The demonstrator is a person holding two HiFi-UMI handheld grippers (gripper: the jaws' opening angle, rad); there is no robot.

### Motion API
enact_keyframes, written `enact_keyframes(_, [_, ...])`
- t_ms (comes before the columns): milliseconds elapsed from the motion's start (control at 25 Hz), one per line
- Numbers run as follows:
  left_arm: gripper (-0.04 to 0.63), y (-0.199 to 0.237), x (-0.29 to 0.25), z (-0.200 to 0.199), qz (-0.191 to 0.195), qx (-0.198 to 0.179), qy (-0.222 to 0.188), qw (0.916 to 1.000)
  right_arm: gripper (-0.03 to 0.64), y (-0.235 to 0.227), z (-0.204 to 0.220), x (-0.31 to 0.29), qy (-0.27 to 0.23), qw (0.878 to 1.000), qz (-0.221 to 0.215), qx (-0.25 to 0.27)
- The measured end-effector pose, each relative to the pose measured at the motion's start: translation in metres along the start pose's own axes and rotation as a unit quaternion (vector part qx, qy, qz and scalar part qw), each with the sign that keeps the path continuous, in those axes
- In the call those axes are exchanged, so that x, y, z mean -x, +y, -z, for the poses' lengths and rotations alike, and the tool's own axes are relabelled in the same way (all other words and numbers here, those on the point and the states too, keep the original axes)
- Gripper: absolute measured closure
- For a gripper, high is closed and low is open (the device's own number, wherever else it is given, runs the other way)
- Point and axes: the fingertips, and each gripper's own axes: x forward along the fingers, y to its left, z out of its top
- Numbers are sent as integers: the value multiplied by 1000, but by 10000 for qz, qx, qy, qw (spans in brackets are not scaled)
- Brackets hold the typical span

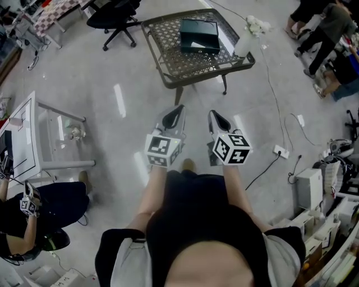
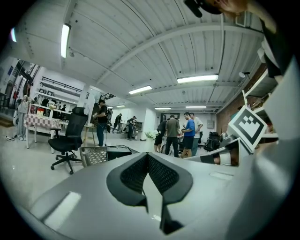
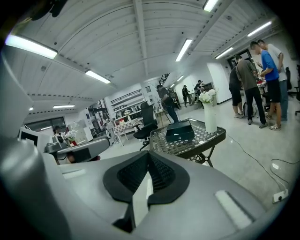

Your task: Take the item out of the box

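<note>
A dark closed box (image 1: 199, 35) lies on a metal mesh table (image 1: 168, 61) ahead of me. My left gripper (image 1: 178, 110) and right gripper (image 1: 213, 115) hang side by side over the floor, short of the table, both shut and empty. The right gripper view has its shut jaws (image 3: 147, 161) aimed toward the box (image 3: 179, 131) on the table (image 3: 204, 140). Beyond the shut left gripper (image 2: 149, 161) in its own view, the box (image 2: 118, 151) shows as a dark sliver with the table's edge (image 2: 93, 155) beside it.
A white vase (image 1: 242, 42) stands at the table's right corner. A black office chair (image 1: 115, 17) is behind the table on the left. A glass side table (image 1: 56, 134) is at my left. Cables and a power strip (image 1: 279, 151) lie on the floor at right. Several people stand in the background.
</note>
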Motion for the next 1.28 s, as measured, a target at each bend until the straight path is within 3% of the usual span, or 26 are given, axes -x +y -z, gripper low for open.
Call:
enact_keyframes(600, [588,-4,-4,-3,-33,-67,-65,10000,615,-2,-4,-4,29,9999,-97,47])
enact_keyframes(1280, [588,10,-21,-10,1,-95,-54,9999,615,-15,-10,-16,12,10000,86,-34])
